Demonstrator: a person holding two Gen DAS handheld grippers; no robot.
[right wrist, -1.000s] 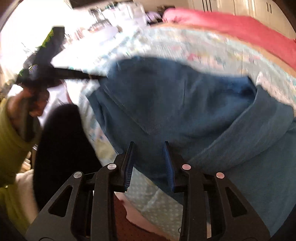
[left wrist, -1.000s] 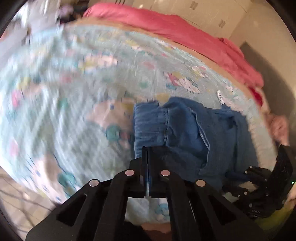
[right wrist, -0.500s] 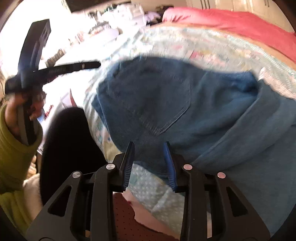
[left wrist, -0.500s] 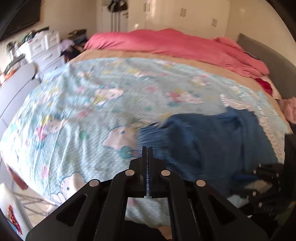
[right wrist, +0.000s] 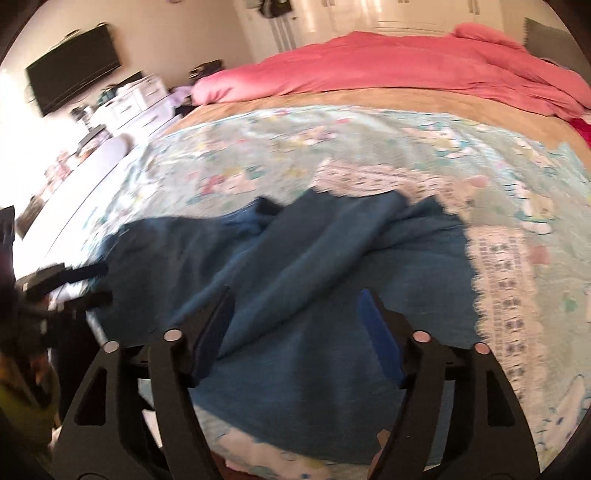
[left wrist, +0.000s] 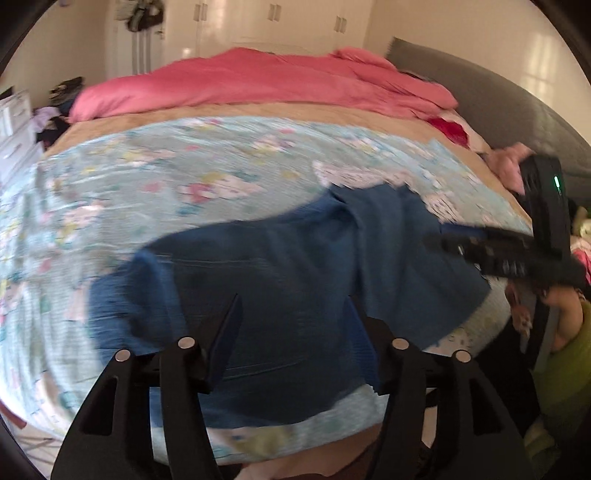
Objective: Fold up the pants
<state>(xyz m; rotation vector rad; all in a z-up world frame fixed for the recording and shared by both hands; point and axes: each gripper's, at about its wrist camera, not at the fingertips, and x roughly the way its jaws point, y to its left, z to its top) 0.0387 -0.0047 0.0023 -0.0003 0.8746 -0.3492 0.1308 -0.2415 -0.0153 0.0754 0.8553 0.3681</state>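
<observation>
Two tools in view, both w/ fingers spread wide and nothing between them. Left tool (left wrist: 293,332) hangs over the blue pants (left wrist: 280,280), which lie crumpled on the bed (left wrist: 184,177) near its front edge, toward the front right corner. Right tool (right wrist: 297,325) hangs over the same pants (right wrist: 295,280) from the other side; in its view the fabric bunches into long diagonal folds, one ridge running up toward the middle of the bed. Neither tool grips cloth, as far as the blur allows.

Pants sit on a light blue cartoon-print sheet (left wrist: 166,173) w/ a white lace-pattern border (right wrist: 506,280) showing just right of the denim in the right wrist view. Front hem of the pants lies close to the bed's front edge, a strip of sheet still visible below it.

Pink duvet (left wrist: 258,81) is heaped along the far edge of the bed, tan bedding between it and the print sheet. Grey headboard (left wrist: 480,92) at the right side. White wardrobe doors (left wrist: 277,22) behind. In the right wrist view: dark TV (right wrist: 74,70) on the wall at left, white drawers (right wrist: 140,96) below it.

Each tool shows in the other's view: right one at the right edge of the left wrist view w/ a green light, left one at the left edge of the right wrist view. Both frames motion-blurred, so fine detail on the pants can't be made out.
</observation>
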